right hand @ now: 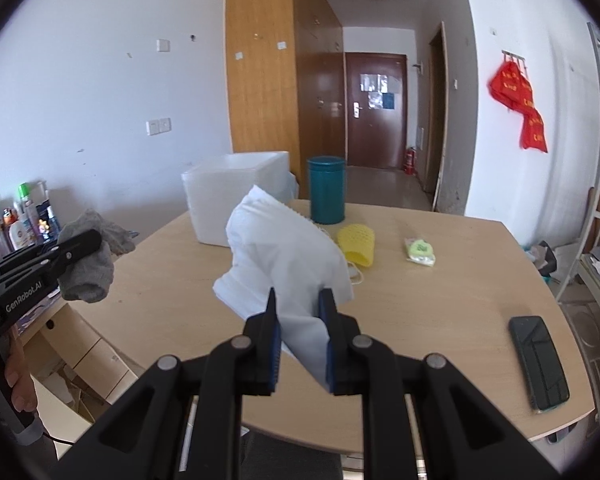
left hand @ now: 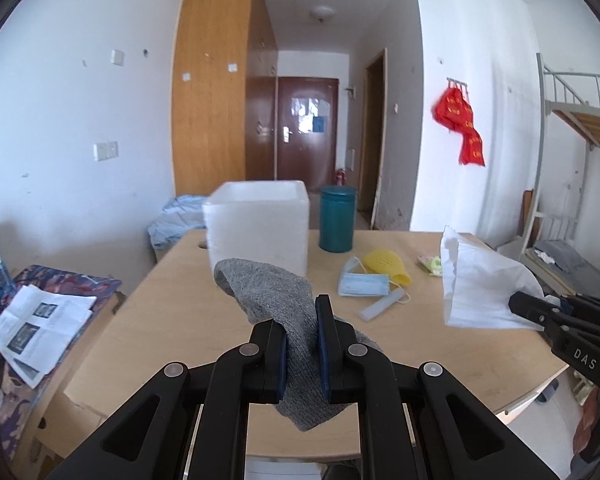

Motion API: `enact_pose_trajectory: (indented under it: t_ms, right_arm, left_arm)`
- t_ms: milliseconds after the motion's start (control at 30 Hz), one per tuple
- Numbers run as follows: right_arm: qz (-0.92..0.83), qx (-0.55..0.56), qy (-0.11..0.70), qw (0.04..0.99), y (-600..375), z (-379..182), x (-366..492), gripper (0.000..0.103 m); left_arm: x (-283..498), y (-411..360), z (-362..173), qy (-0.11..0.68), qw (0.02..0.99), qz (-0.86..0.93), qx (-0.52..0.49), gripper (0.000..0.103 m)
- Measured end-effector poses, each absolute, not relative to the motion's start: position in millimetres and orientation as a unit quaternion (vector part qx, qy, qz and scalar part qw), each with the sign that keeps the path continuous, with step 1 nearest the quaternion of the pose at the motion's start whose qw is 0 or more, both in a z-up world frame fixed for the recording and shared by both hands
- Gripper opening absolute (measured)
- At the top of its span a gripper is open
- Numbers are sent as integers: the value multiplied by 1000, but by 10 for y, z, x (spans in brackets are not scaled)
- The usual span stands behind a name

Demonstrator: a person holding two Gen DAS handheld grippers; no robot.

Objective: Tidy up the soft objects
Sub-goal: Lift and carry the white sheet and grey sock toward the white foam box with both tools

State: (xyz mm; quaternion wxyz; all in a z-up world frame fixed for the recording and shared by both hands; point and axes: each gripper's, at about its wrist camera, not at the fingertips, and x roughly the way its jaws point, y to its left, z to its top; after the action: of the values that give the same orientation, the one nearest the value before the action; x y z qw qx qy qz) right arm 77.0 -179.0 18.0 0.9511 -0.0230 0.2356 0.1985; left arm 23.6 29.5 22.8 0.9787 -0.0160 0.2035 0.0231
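Grey sock: knit, pinched between the pads of the left hand-held gripper; held in the air above the near edge of the bench, toe end drooping below the fingers, cuff end flopping toward the far side.
Left hand-held gripper: jaws pressed onto the sock, cloth bunched between them; from the right wrist view it sits off the bench's left edge.
White cloth: thin, creased, pinched at one corner by the right hand-held gripper; lifted clear of the bench, bulk billowing up and away from the fingers.
Right hand-held gripper: jaws closed on the cloth, narrow gap filled by fabric; in the left wrist view it comes in from the bench's right edge.
Foam box: white, upright, at the far left of the bench.
Tin: teal, cylindrical, upright, just right of the box at the far edge.
Face mask: pale blue, flat on the bench, mid-right, touching the yellow mesh piece.
Yellow mesh piece: lying on its side, near the tin.
Green packet: small, wrapped, right of the mesh piece, apart from it.
White strip: lying just in front of the mask.
Phone: dark, flat, screen up, near the right front corner.
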Motion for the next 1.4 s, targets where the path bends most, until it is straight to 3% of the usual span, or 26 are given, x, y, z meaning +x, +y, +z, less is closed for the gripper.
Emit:
enact_pose_trajectory:
  t_ms: [700,1400]
  right_arm:
    - [264,-18,208,942,-1289,256,1023,21]
    - [295,-36,222,929,-750,489,1808,21]
  left_arm:
    - [122,754,357,148,984,93,-32,13]
    - [922,1096,478,169,977,122,-38,13]
